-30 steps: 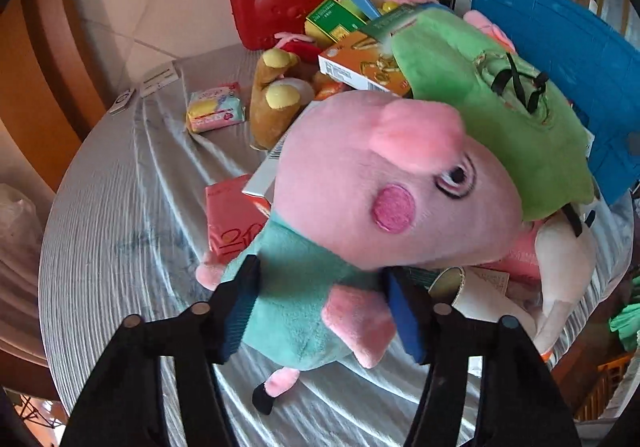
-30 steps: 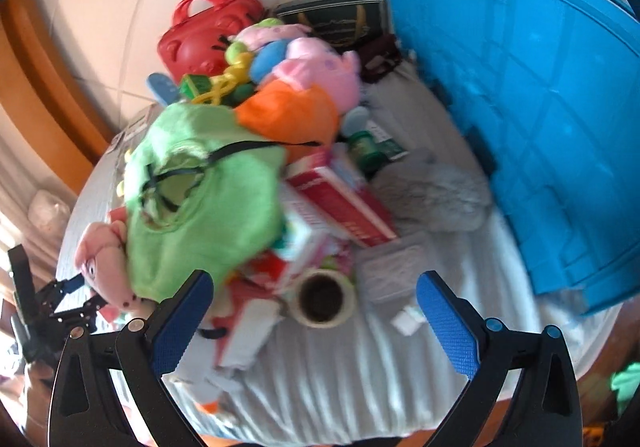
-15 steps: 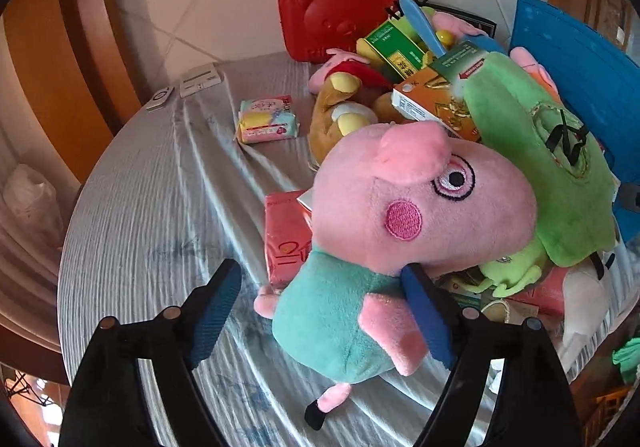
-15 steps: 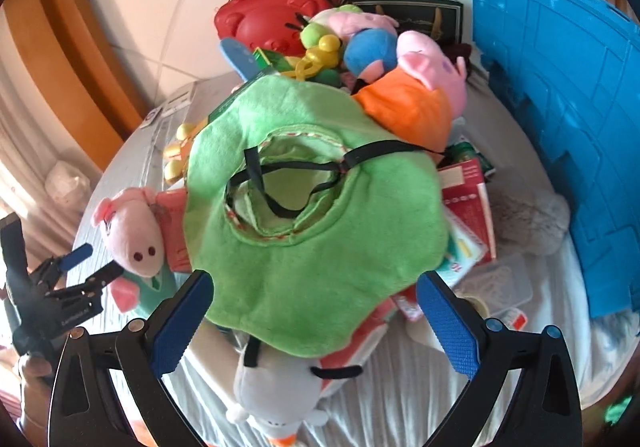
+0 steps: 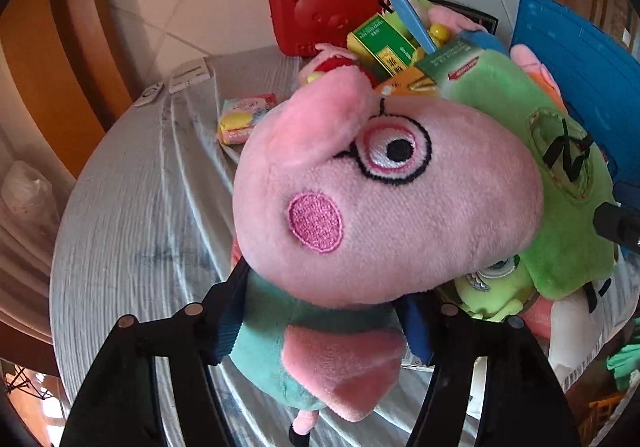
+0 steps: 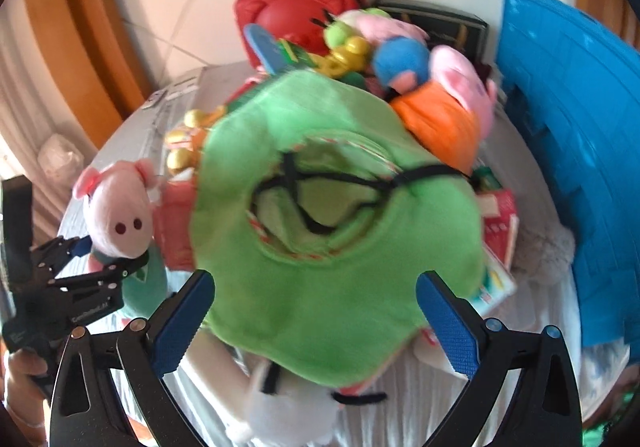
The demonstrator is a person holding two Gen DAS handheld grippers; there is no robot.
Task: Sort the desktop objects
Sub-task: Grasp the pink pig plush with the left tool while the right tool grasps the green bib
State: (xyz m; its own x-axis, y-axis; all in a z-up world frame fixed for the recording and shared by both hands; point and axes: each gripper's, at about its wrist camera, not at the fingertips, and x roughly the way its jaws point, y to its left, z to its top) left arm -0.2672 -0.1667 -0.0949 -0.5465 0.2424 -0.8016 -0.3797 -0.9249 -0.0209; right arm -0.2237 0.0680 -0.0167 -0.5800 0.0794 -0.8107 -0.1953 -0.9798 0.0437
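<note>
Tongs: your left gripper (image 5: 324,321) is closing on the pig plush (image 5: 360,207); your right gripper (image 6: 316,323) gapes wide above the green plush (image 6: 332,215).

The pink pig plush (image 5: 384,215) fills the left wrist view and hides most of the pile behind it, along with the inner faces of the left gripper (image 5: 322,331), so contact of the closing jaws with its teal body cannot be told. In the right wrist view the green fabric piece (image 6: 340,247) is blurred, covering the white plush (image 6: 288,419) below, which the bottom edge crops.
</note>
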